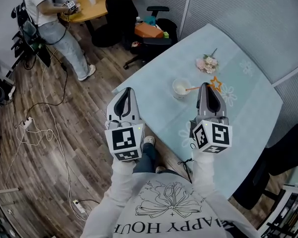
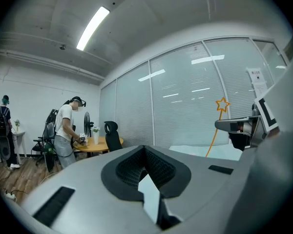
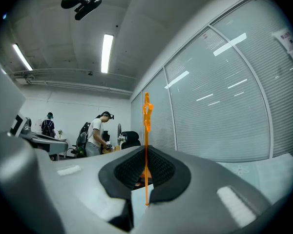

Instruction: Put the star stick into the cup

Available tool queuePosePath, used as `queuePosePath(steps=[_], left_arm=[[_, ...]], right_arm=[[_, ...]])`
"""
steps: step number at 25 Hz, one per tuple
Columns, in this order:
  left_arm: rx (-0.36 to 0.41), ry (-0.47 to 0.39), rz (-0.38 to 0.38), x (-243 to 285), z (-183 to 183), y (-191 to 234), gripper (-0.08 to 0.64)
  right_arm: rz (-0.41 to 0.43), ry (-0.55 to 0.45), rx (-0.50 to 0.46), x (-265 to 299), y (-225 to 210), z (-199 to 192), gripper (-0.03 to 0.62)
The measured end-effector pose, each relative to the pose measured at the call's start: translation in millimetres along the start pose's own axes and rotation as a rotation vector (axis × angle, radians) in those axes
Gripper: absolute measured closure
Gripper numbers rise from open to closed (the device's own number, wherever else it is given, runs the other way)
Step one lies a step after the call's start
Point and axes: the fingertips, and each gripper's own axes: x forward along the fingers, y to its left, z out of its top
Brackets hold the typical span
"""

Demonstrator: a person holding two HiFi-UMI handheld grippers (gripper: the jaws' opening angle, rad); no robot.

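Observation:
A white cup stands on the pale blue table. My right gripper is just to the right of it, shut on the thin orange star stick. The star sticks out past the gripper's right side, and the stick's other end reaches to the cup's rim. In the right gripper view the stick rises between the pads of my right gripper. The left gripper view shows the star above my right gripper. My left gripper hangs over the floor off the table's left edge, shut and holding nothing.
A small pink flower bunch lies on the table beyond the cup. An office chair with orange things on it stands behind the table. A person works at a round wooden table at the far left. Cables run over the wooden floor.

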Motion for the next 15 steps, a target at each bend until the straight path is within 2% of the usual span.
queuePosePath(steps=[7, 15], left_arm=[[0.001, 0.009, -0.078, 71.4, 6.1, 7.2, 0.554], [0.005, 0.068, -0.163, 132.6, -12.9, 8.2, 0.554]], right_arm=[[-0.051, 0.039, 0.004, 54.9, -10.4, -17.0, 0.574], [-0.115, 0.108, 0.051, 92.1, -28.3, -50.3, 0.574]])
